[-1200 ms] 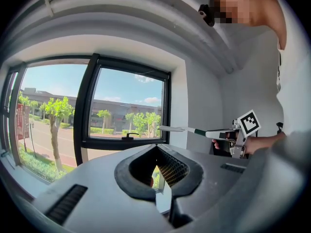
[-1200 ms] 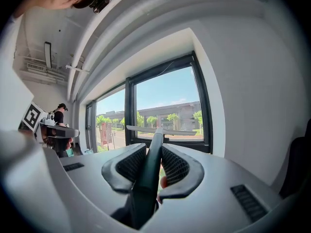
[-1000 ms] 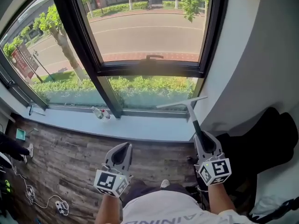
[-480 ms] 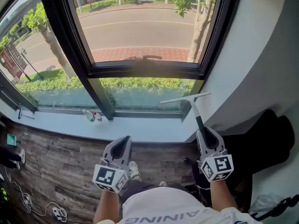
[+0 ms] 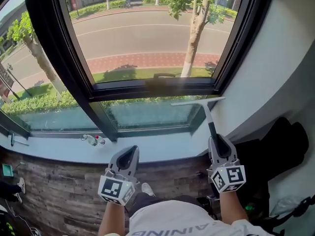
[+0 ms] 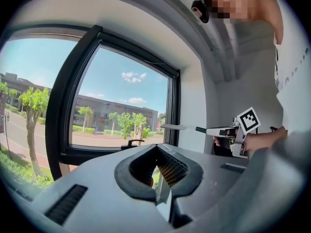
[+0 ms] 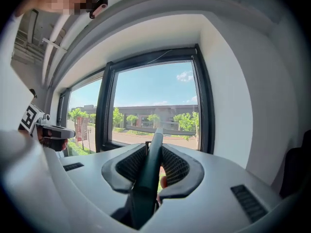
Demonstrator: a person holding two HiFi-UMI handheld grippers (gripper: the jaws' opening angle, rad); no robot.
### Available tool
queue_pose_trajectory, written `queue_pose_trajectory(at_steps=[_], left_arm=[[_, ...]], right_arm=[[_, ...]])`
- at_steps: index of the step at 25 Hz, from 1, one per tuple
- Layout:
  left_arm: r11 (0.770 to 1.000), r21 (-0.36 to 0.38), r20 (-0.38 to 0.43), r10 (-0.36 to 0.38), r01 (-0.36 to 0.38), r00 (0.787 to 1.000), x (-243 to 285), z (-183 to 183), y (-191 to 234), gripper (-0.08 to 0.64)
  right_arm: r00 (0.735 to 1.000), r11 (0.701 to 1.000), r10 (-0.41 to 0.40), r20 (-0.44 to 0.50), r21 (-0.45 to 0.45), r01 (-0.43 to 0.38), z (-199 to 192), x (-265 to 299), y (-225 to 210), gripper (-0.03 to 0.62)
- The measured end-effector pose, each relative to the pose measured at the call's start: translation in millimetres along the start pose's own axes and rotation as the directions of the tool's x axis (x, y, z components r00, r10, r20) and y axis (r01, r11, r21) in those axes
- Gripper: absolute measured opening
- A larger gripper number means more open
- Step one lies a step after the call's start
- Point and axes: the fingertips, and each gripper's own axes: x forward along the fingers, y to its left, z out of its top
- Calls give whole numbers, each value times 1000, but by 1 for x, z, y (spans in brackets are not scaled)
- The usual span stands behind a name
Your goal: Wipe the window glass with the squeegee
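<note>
The squeegee [image 5: 207, 116] has a pale blade lying level near the top right of the lower window pane [image 5: 142, 114], just under the black crossbar. I cannot tell whether the blade touches the glass. My right gripper [image 5: 215, 138] is shut on its dark handle [image 7: 149, 171], which runs up between the jaws. From the left gripper view the squeegee [image 6: 177, 127] shows side-on, held by the right gripper [image 6: 227, 130]. My left gripper [image 5: 131, 150] hangs over the sill, shut with nothing in it [image 6: 156, 148]. The upper pane [image 5: 142, 33] looks onto a road.
A white sill [image 5: 157, 149] runs under the window, with two small bottles [image 5: 91, 140] on it. A black window handle [image 5: 165, 75] sits on the crossbar. A white wall [image 5: 275, 58] closes in the right side, with a black seat [image 5: 283, 146] below it. Wood flooring [image 5: 54, 191] lies lower left.
The squeegee blade has risen from low on the lower pane to just under the crossbar. The head view has tilted up and right. The left gripper has stayed put, shut.
</note>
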Motion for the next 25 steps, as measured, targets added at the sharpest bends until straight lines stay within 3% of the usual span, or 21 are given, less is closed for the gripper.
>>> queue_pose_trajectory(at_steps=[6,12,16,25], left_arm=[[998,28,-37,-52,53,998,11,-5,52,15],[997,21,-47,-76,77,996,32,-4,66,14],[995,35,-52,-88,90,995,54,0,64,15],[997,62,-66,-40,44,997,111,31,34,15]], right_arm=[[997,997,-71,-8,15,71,2,27,24,100],[995,993,-96,-22,67,97,-3,51,15,100],[995,993,-97,-13,63,97,-3,65,-1,100],[998,997,-57,22,57,55,6,93,-61,100]])
